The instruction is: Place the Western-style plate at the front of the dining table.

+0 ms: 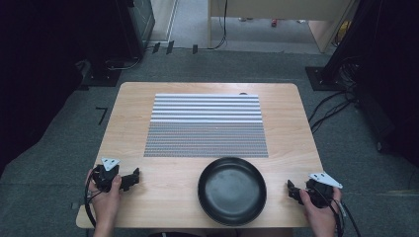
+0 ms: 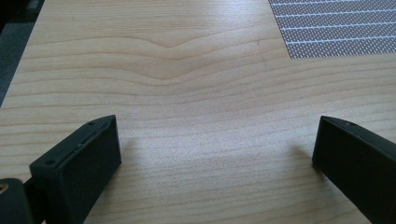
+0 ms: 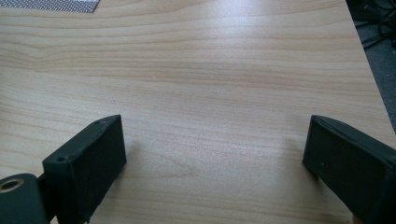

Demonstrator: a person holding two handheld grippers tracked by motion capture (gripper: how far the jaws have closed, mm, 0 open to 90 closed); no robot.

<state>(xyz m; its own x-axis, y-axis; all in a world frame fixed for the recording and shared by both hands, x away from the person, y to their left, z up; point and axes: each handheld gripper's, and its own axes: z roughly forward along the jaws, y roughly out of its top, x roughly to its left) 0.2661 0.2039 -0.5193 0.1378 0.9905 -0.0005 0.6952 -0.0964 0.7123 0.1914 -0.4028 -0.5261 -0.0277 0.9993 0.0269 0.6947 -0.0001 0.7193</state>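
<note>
While both hands rest near the front edge of the wooden table (image 1: 148, 98), the left gripper (image 1: 129, 179) and the right gripper (image 1: 292, 190) each keep their jaws spread wide with nothing between them. Between them sits the black pan (image 1: 232, 190), just in front of the striped mat (image 1: 205, 126).
</note>
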